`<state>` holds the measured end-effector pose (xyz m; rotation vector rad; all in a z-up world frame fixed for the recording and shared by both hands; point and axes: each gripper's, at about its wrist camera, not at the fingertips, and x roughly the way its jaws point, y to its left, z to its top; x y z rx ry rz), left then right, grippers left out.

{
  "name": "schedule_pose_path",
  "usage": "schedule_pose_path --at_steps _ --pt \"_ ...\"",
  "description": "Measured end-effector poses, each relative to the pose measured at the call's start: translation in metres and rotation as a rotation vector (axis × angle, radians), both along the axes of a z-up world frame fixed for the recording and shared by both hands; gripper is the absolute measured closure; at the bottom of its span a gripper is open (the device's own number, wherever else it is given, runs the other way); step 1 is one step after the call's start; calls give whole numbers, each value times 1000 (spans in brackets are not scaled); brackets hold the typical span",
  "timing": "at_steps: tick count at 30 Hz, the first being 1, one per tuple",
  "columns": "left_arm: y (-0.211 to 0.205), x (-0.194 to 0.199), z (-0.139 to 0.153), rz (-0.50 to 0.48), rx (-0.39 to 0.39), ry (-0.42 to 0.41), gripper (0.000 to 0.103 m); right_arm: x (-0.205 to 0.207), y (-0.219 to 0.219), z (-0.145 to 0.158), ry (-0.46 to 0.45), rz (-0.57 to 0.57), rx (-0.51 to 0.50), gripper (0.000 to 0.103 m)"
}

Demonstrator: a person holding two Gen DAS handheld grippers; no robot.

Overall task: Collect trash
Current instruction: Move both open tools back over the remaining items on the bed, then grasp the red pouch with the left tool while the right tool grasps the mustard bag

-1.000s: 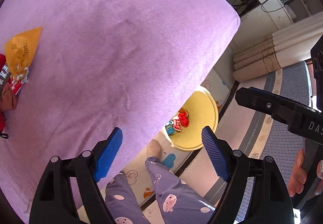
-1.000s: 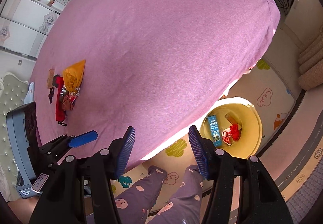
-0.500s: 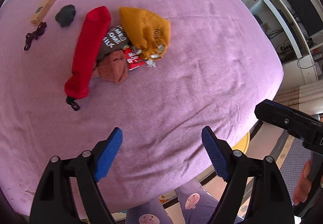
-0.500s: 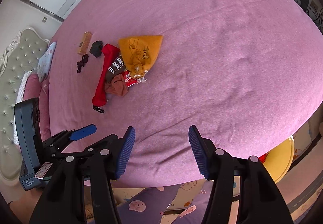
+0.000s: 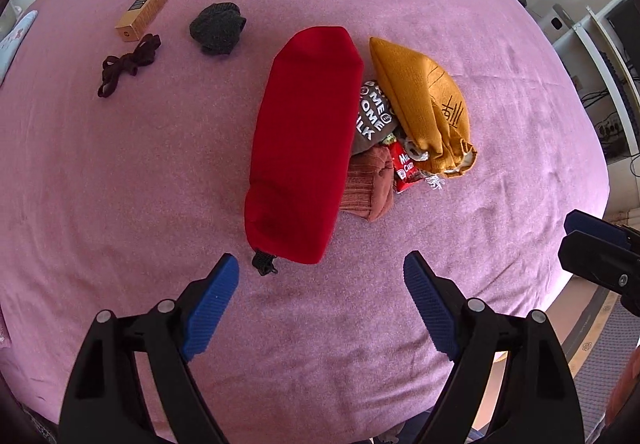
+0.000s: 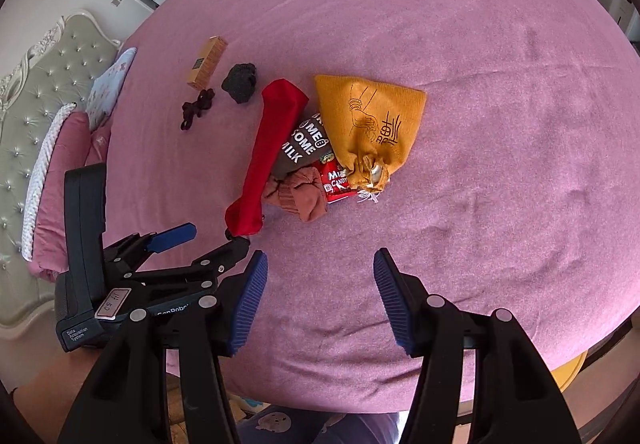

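Observation:
A pile lies on the pink bed cover [image 5: 120, 184]: a long red pouch [image 5: 304, 148], a mustard drawstring bag [image 5: 424, 108], a brown wrapper with white letters [image 5: 370, 116], a red candy wrapper [image 5: 406, 170] and a rust-coloured cloth [image 5: 366, 184]. My left gripper [image 5: 320, 264] hovers just short of the red pouch's near end. Its jaws are opening and hold nothing. My right gripper [image 6: 320, 258] is open and empty, on the near side of the pile. In the right wrist view the same pile shows the pouch [image 6: 272, 148], bag [image 6: 368, 120] and candy wrapper [image 6: 338, 182].
Further back lie a tan box [image 5: 146, 8], a dark grey crumpled lump [image 5: 218, 26] and a dark knotted string [image 5: 128, 62]. A yellow bin rim [image 6: 572, 372] peeks out below the bed's edge. Pillows [image 6: 60, 164] and a padded headboard [image 6: 24, 116] are on the left.
Both grippers swung from the yellow bin on the floor over the bed towards the pile, which now sits close in front of them. The left jaws stand slightly wider.

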<state>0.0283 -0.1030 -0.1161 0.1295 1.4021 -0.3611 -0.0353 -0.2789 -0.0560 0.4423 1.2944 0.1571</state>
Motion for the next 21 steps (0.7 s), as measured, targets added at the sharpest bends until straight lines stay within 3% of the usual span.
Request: schedule_pose_path --at_steps 11,14,17,21 --pt "-6 39 -51 72 63 61 25 49 -17 -44 72 39 21 48" --pt "-2 49 -64 98 79 92 35 60 -21 -51 88 45 23 48" --pt "5 58 -71 134 31 127 41 69 -24 -58 101 49 25 48" --pt "21 66 -76 181 -80 182 70 82 -25 -67 121 54 24 48"
